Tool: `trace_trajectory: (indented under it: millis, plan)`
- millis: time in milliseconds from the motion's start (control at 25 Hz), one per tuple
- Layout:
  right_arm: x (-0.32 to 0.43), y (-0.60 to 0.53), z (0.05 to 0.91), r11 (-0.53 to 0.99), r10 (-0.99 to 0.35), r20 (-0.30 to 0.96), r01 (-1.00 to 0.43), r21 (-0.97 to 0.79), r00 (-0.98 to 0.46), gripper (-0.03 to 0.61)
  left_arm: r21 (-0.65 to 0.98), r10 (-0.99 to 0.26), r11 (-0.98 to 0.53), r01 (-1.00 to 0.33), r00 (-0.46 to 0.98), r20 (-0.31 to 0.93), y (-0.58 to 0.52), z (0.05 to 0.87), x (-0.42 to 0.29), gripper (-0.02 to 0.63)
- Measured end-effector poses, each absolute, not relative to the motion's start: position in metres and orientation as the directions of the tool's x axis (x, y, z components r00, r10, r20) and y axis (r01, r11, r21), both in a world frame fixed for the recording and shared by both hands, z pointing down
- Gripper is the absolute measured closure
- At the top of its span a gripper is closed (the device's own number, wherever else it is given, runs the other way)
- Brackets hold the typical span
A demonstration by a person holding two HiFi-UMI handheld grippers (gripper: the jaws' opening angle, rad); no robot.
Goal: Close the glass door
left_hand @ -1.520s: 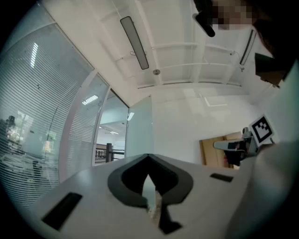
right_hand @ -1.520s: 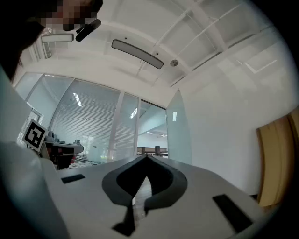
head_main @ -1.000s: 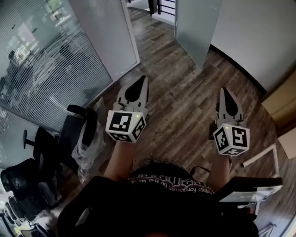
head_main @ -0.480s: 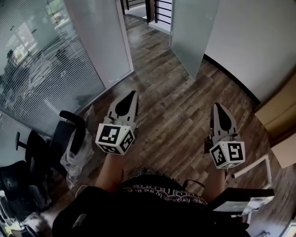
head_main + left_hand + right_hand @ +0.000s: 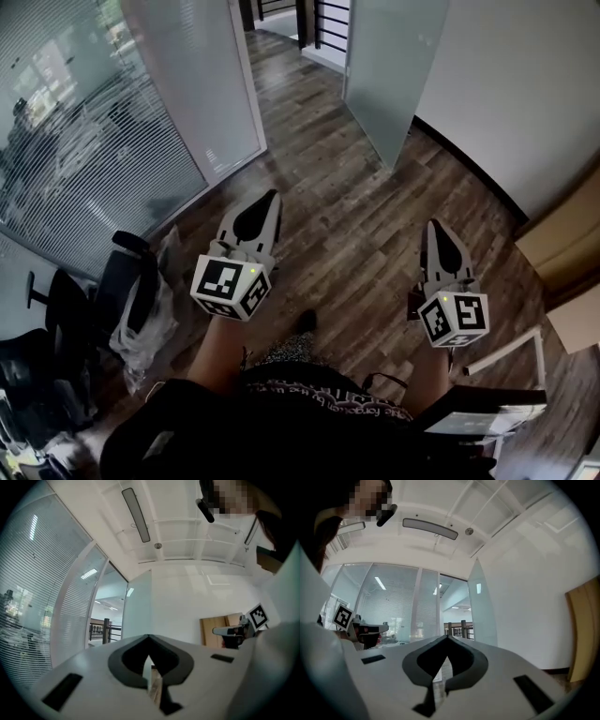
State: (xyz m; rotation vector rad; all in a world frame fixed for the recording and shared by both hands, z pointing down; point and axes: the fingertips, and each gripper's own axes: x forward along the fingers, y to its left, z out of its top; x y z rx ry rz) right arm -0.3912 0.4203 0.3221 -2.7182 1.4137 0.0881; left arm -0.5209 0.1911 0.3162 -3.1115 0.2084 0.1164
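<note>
— What runs along the left side?
— A glass partition [image 5: 84, 141] with blinds. At its foot stand black office chairs [image 5: 120, 279], with a clear plastic bag [image 5: 141, 323] just beside them.
— And the left gripper?
— The left gripper [image 5: 271, 197] points level over the wooden floor [image 5: 347, 225]. Its jaws are pressed together, tips meeting, with nothing between them.
— Where is the glass door?
— The glass door [image 5: 389, 66] is ahead, well apart from both grippers. It is swung open, its frosted panel standing out from the white wall [image 5: 525, 84] at the right of the doorway. A dark railing [image 5: 328, 14] shows beyond the opening.
— The right gripper?
— The right gripper [image 5: 434, 227] is level too, with its jaws closed tight and empty. Farther right, a light wooden panel [image 5: 562, 234] stands by the wall.
</note>
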Motion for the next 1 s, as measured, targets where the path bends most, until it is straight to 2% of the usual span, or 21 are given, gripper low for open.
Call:
trace_trajectory:
  millis: [320,1000]
  plan:
    - [-0.296,0.382,0.302,-0.594,-0.772,-0.23,-0.801,-0.07,0.593,0.575,-0.032,-0.091,-0.995,-0.094,0.993,-0.077,0.138,0.324,-0.416,0.615]
    - [-0.099,0.314,0.317,-0.696,-0.699,-0.172,-0.715,-0.061,0.695,0.575,-0.011,-0.023,-1.0,-0.024,0.997,-0.073,0.068,0.323,-0.215,0.615]
